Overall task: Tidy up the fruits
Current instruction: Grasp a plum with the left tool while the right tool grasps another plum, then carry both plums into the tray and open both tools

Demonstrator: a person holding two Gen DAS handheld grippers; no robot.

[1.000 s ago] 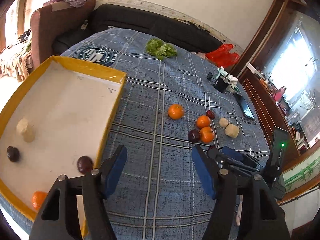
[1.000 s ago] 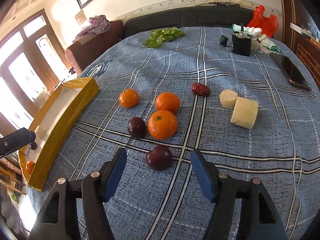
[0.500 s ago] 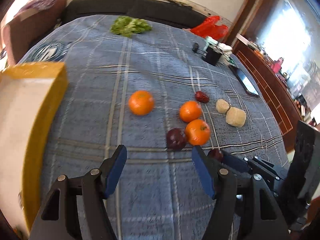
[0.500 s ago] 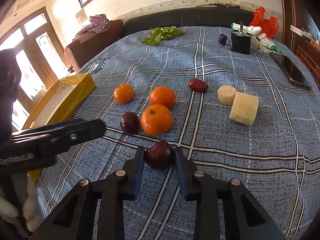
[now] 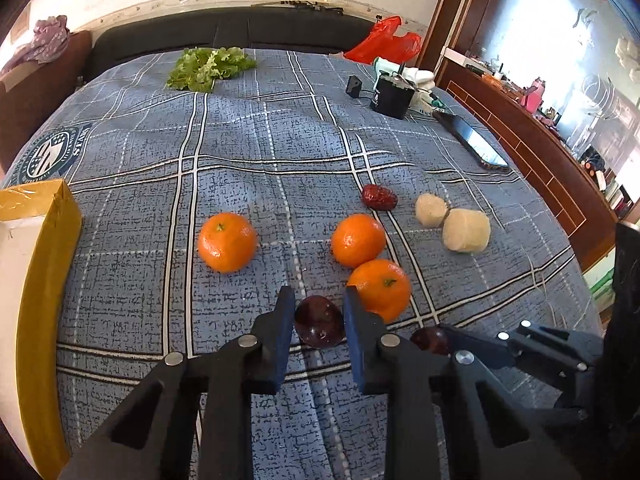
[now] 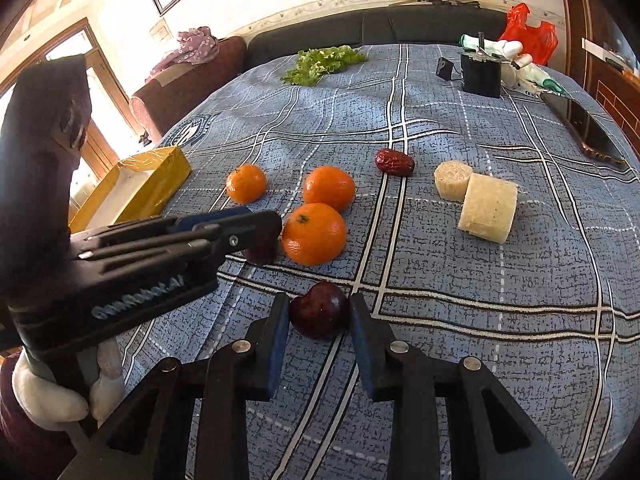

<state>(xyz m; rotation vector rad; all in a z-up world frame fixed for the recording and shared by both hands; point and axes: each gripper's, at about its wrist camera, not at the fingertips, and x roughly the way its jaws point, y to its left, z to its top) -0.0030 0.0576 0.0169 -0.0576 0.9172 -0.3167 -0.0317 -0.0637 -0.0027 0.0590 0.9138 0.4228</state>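
Two dark red round plums sit clamped, one in each of your grippers. Your left gripper (image 5: 316, 316) has its blue pads pressed on the flanks of one dark red plum (image 5: 319, 322), narrow jaws holding it on the blue plaid cloth (image 5: 240, 152). Your right gripper (image 6: 319, 314) likewise pinches the other dark red plum (image 6: 320, 315), its dimpled end turned up and to the left jaw. Being nearly round, neither has a real long axis, so side grips suit them. Just beyond the left jaws lies a glossy orange mandarin (image 5: 380, 289), stem facing you, close beside the right pad; mind it when lifting. Farther out rests a wrinkled red date (image 5: 379, 197), lengthwise across the jaws. Far left of them, the yellow-rimmed cardboard tray (image 5: 48, 240) likely awaits both.
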